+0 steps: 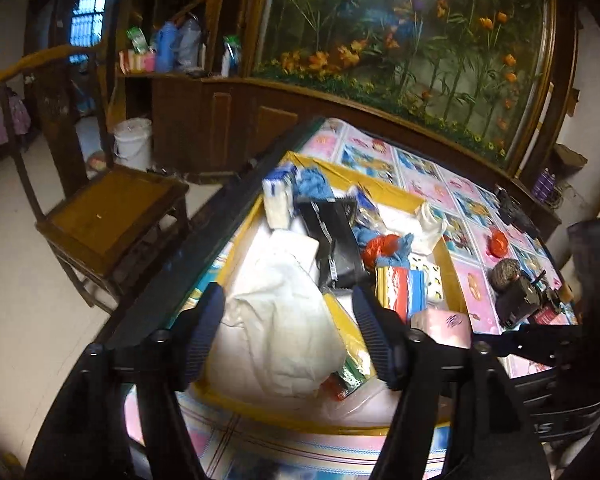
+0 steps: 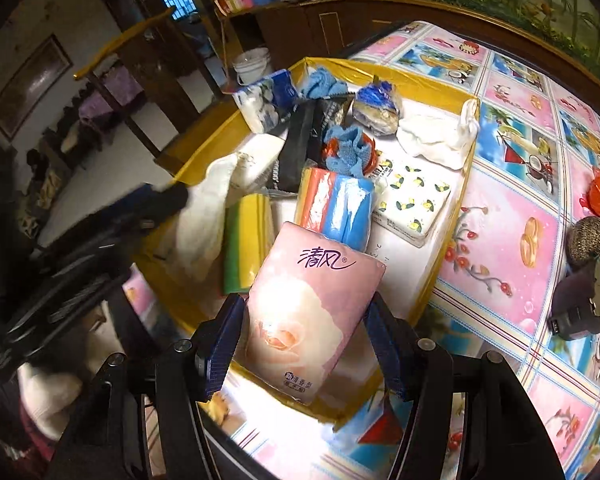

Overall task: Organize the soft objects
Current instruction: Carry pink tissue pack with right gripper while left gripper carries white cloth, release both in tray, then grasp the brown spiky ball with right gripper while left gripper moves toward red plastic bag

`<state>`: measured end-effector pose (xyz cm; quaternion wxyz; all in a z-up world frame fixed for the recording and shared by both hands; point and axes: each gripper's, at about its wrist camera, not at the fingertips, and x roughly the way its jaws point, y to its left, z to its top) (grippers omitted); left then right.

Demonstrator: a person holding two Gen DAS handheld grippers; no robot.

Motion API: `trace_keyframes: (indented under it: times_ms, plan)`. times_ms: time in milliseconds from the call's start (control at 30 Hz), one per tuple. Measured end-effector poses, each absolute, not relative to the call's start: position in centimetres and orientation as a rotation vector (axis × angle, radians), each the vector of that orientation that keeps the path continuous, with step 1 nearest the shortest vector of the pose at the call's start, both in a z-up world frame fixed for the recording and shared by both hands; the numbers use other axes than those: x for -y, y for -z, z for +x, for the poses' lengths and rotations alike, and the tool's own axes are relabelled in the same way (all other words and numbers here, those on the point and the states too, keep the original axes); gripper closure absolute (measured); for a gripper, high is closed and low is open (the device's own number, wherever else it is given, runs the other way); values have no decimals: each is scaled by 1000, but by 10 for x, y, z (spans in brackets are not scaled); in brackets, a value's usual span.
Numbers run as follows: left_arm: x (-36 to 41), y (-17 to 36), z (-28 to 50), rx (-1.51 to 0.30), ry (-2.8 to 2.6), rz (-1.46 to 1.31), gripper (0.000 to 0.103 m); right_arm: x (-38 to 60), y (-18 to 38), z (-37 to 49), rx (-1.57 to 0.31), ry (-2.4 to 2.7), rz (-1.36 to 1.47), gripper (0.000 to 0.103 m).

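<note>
Pink tissue pack [image 2: 312,320] clamped in right gripper [image 2: 306,354], over yellow-rimmed box [image 2: 432,92].

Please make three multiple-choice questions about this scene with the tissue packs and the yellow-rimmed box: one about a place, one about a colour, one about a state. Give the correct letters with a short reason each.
1. Where is the lemon-print tissue pack?
A. on the wooden chair
B. inside the yellow-rimmed box
C. on the floor

2. What colour is the tissue pack between the fingers of the right gripper?
A. pink
B. green
C. black

3. How does the left gripper stand?
A. shut on a red bag
B. open, with the white cloth between its fingers
C. shut with nothing in it

Answers: 1 B, the pack lies within the box's rim beside the striped pack. 2 A, the pink tissue pack has a pale rose print. 3 B, its fingers stand wide apart on either side of the cloth.
</note>
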<state>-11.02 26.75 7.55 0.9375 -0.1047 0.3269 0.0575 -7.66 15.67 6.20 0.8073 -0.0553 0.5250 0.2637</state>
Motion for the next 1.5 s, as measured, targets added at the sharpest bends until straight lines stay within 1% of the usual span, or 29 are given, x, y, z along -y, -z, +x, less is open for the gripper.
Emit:
trace_keyframes:
  times_ms: [67,233,300,500,833,1067,1267,1500]
  plan:
    - [-264,-81,-115,-642,-143,-188,28,-157,-54,-78,-1135,-552,-114,39]
    - [-256,-88,-119,-630,-155,-147,28,-154,-51,-84,-1108,-561,-45,37]
    - [-252,-88,-120,-628,-162,-126,28,-153,-57,-88,-1076,-569,-31,33]
    - [-242,-92,-124,-635,-168,-104,28,-134,-74,-104,-994,-580,-12,25]
    - [-215,-100,-129,-640,-158,-48,28,-73,-87,-123,-977,-568,58,24]
    - [-192,-102,-127,-656,-143,8,28,-10,-99,-133,-943,-537,127,24]
    - [-170,-106,-124,-672,-109,51,28,66,-117,-141,-876,-476,219,24]
    - [-148,-123,-115,-674,70,-11,28,190,-137,-142,-797,-257,304,17]
